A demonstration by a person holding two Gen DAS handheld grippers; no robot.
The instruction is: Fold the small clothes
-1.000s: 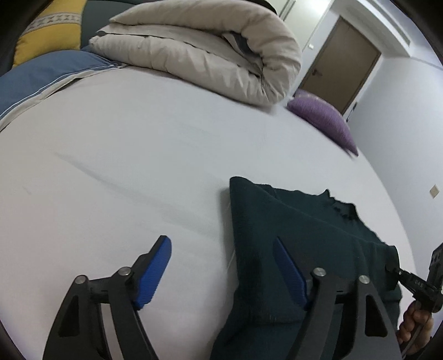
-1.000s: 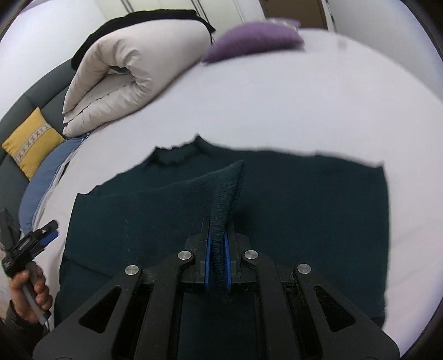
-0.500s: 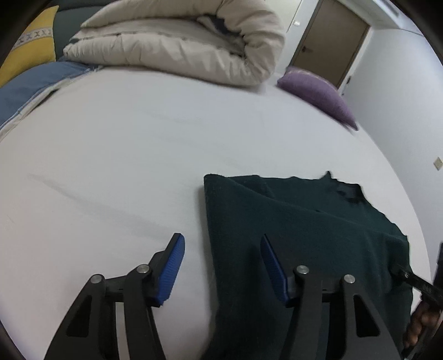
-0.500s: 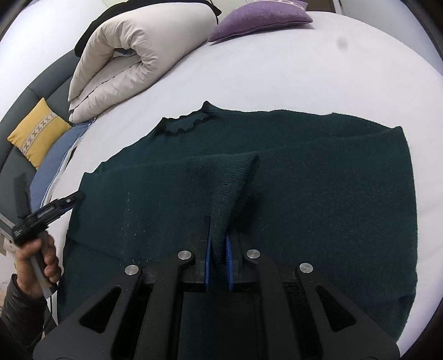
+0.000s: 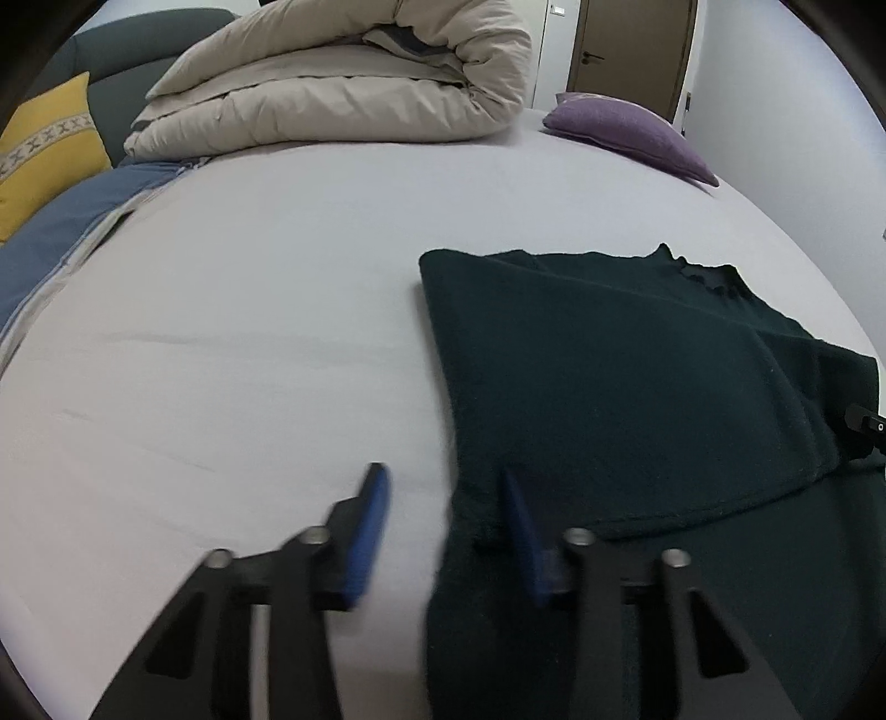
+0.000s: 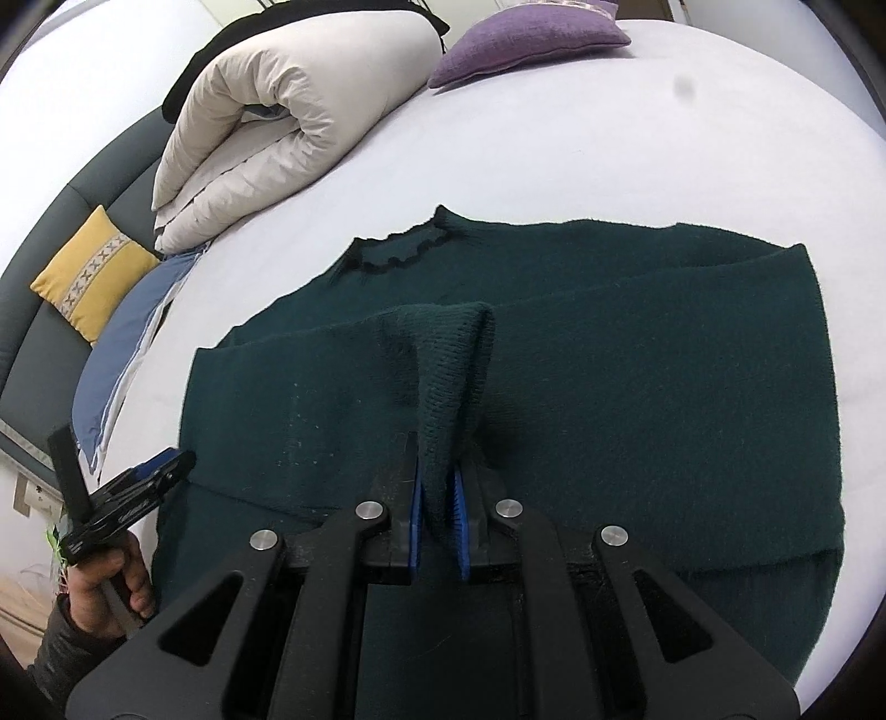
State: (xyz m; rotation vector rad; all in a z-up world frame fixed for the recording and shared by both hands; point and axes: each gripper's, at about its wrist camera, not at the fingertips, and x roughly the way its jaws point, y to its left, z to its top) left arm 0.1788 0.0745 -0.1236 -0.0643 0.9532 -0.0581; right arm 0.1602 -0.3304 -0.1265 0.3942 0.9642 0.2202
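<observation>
A dark green knitted sweater (image 6: 637,354) lies flat on the white bed, neck away from me, with both sleeves folded in across the body. My right gripper (image 6: 437,487) pinches the cuff of the left sleeve (image 6: 443,354) and holds it just above the body; its jaws have parted slightly. The sweater's left edge shows in the left wrist view (image 5: 609,376). My left gripper (image 5: 443,498) is open and empty, straddling that edge near the hem. It also shows in the right wrist view (image 6: 138,482) at the sweater's lower left.
A rolled beige duvet (image 5: 343,88) and a purple cushion (image 5: 626,130) lie at the far side of the bed (image 5: 249,332). A yellow cushion (image 5: 44,149) and blue bedding (image 5: 72,221) are at the far left. A brown door (image 5: 631,44) stands behind.
My right gripper has lowered the sleeve cuff onto the sweater body and its jaws have loosened. My left gripper has narrowed a little and swung along the sweater's left edge.
</observation>
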